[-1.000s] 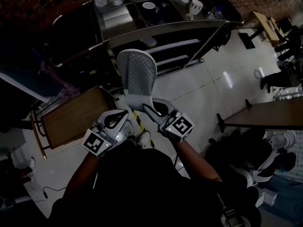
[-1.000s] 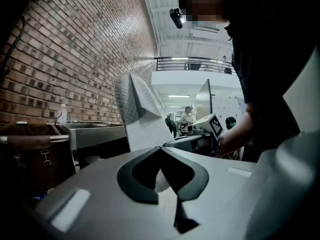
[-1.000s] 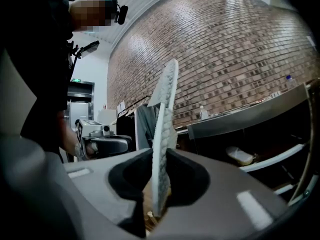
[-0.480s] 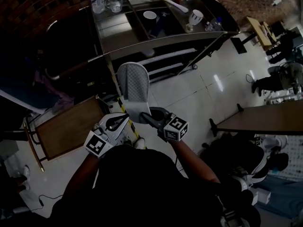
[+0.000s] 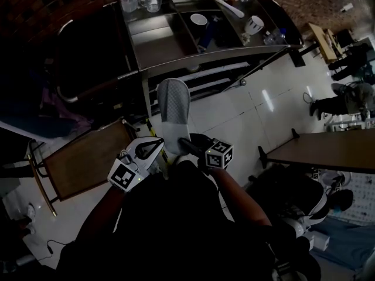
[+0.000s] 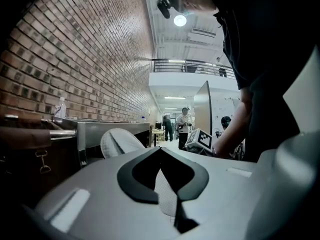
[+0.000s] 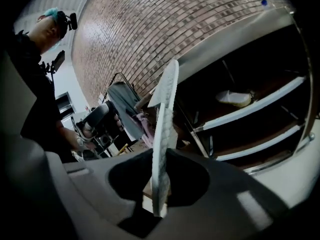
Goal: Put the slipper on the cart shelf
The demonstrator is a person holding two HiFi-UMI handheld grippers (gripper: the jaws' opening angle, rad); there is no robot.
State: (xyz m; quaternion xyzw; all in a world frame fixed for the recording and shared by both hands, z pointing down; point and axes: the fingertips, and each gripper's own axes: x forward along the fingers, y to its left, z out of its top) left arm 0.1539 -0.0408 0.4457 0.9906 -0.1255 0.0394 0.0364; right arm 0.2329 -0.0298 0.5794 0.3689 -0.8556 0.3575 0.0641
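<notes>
Carry step: the slipper [image 5: 173, 107] is in mid-air just short of the cart [image 5: 176, 45], its heel pinched by the right gripper [image 5: 187, 143]. The left gripper [image 5: 156, 142] is pressed together on nothing (close beside the heel). Next, I judge, comes a forward, low reach — levelling the slipper to slide onto 1 lower shelf [image 5: 202, 71].

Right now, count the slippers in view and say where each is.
2. One slipper stands edge-on, clamped in the right gripper; a second slipper lies on a cart shelf. More may be hidden.
</notes>
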